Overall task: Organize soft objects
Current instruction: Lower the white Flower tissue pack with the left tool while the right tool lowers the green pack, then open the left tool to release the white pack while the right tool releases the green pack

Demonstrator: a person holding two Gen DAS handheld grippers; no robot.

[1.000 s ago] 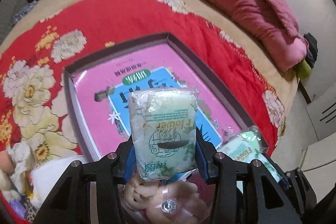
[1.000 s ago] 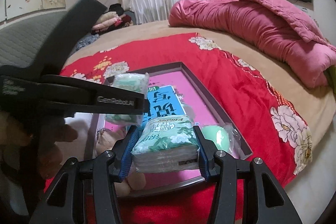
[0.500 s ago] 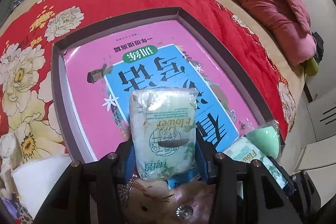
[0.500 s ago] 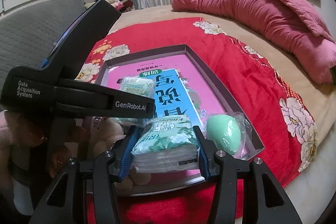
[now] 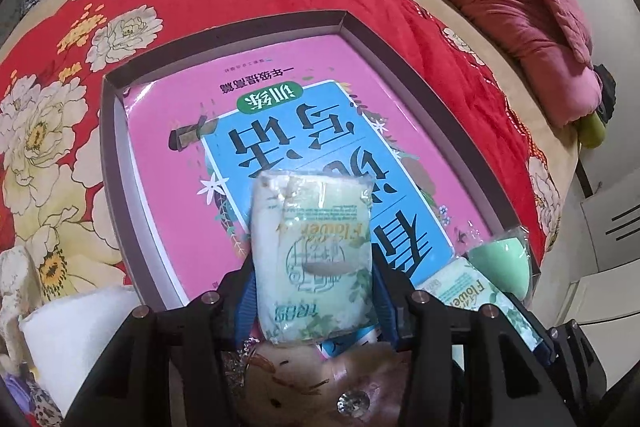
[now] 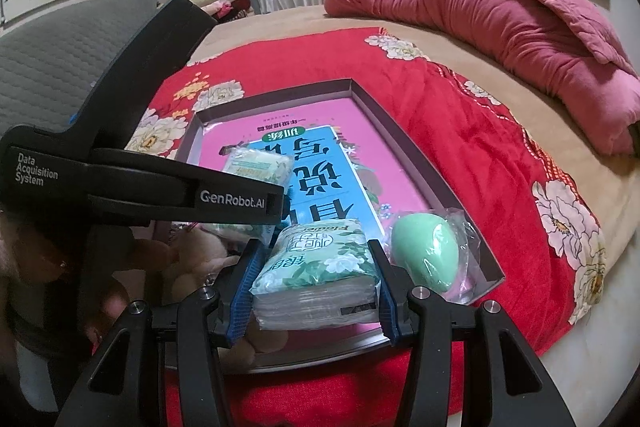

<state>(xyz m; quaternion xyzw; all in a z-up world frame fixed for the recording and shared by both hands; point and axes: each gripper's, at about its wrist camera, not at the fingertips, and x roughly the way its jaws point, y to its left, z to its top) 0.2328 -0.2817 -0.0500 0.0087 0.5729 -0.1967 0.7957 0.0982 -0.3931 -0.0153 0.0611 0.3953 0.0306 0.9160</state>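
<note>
Mid-task: your left tongs (image 5: 316,287), jaws opening, cradle one tissue pack (image 5: 314,255) over the tray (image 5: 420,67); your right tongs (image 6: 316,287) clamp another tissue pack (image 6: 316,267) by the bagged green sponge (image 6: 424,253) already inside.

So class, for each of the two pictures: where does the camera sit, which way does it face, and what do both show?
Left wrist: sits on the left tongs, looks steeply down into the tray; its tissue pack fills the middle.
Right wrist: sits on the right tongs, looks slantwise across the bed; the left tongs cross its view.
Shared: tray, pink book, green sponge, both tissue packs.
</note>
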